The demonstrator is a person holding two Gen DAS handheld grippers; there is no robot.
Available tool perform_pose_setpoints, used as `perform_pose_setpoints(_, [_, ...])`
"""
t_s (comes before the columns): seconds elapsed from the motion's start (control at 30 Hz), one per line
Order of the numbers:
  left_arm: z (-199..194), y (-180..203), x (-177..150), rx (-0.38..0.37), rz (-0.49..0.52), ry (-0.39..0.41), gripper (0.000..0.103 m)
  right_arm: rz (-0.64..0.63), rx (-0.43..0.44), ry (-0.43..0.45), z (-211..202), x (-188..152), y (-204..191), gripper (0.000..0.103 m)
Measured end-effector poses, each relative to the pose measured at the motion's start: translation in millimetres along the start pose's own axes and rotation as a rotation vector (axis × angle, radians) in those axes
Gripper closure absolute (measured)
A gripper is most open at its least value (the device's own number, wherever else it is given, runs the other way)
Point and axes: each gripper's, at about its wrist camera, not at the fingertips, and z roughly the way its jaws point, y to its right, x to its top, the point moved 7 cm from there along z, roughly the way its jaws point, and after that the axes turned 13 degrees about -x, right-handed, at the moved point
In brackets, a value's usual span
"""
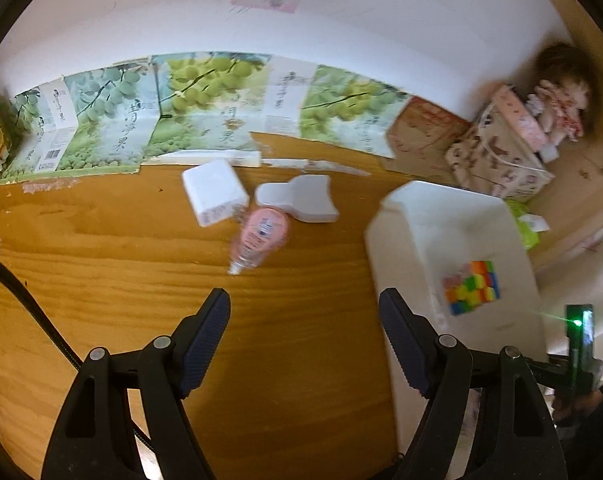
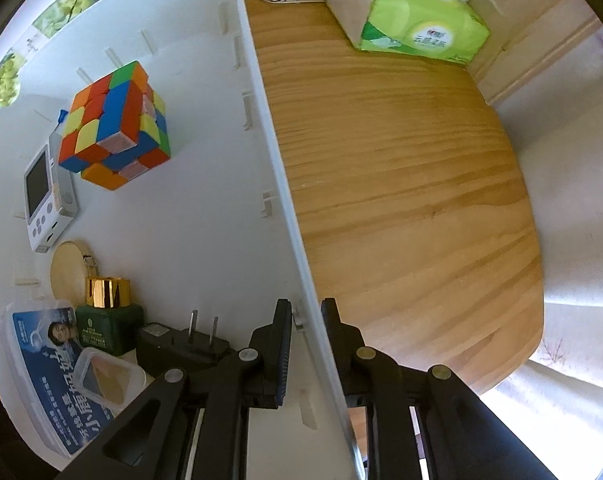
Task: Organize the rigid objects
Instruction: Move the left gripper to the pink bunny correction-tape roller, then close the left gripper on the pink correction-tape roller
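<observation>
Left wrist view takes in the wooden table (image 1: pixel 113 264), the broadest thing in sight, with the white storage bin (image 1: pixel 421 216) standing on its right part. Taking that bin as the landmark: to its left on the bare wood lie a white box (image 1: pixel 213 192) and a white curved block (image 1: pixel 301 200), and just in front of those two a pink bottle (image 1: pixel 261 236) lies on its side. Inside the bin sits a many-coloured puzzle cube (image 1: pixel 473 286). The left hand-held gripper (image 1: pixel 303 316) hangs above the table left of the bin, its jaws wide apart with nothing between them.

From the right wrist, the bin's side wall (image 2: pixel 277 168) runs up the middle of the picture. The right hand-held gripper (image 2: pixel 307 312) straddles that wall, one finger inside and one outside, the jaws nearly shut around it; whether the pads press on it I cannot tell. Inside the bin lie a blue-labelled clear case (image 2: pixel 49 364), the cube (image 2: pixel 113 128), a small white device with a screen (image 2: pixel 45 196), a black plug adapter (image 2: pixel 181 348) and a green bottle with a gold cap (image 2: pixel 107 320). Outside the bin, beyond its far end, rests a green tissue pack (image 2: pixel 413 16).
</observation>
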Motion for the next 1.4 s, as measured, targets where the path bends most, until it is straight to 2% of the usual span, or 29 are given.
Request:
perform_pose_setpoints(0.27, [41.6, -28.4, 10.5, 0.043, -0.026, -0.094, 0.023, 0.041, -0.022, -0.015, -5.8, -9.1, -12.5, 0.085])
perform_pose_setpoints(0.4, [68.9, -39.0, 11.6, 0.095, -0.034, -0.165, 0.023, 0.048, -0.032, -0.029, -3.9, -10.1, -11.9, 0.084])
perform_pose_setpoints(0.7, [101.4, -52.0, 18.1, 0.154, -0.062, -0.194, 0.024, 0.056, -0.025, -0.089, 4.9, -5.4, -10.0, 0.084])
perform_pose_setpoints(0.8, [107.1, -56.2, 19.2, 0.18, -0.069, -0.178, 0.024, 0.052, -0.027, -0.104, 8.1, -3.5, -10.1, 0.084])
perform_pose_setpoints(1.2, [113.9, -53.0, 30.5, 0.262, 0.051, -0.046, 0.024, 0.04, -0.033, -0.15, 22.0, 9.4, -14.8, 0.083])
perform_pose_setpoints(1.37, [109.0, -55.8, 31.3, 0.274, 0.046, 0.011, 0.036, 0.039, -0.037, -0.15, 24.8, 12.1, -15.5, 0.083])
perform_pose_setpoints(1.4, [107.3, -56.7, 31.1, 0.279, 0.048, 0.018, 0.042, 0.036, -0.04, -0.15, 25.2, 13.1, -16.1, 0.083])
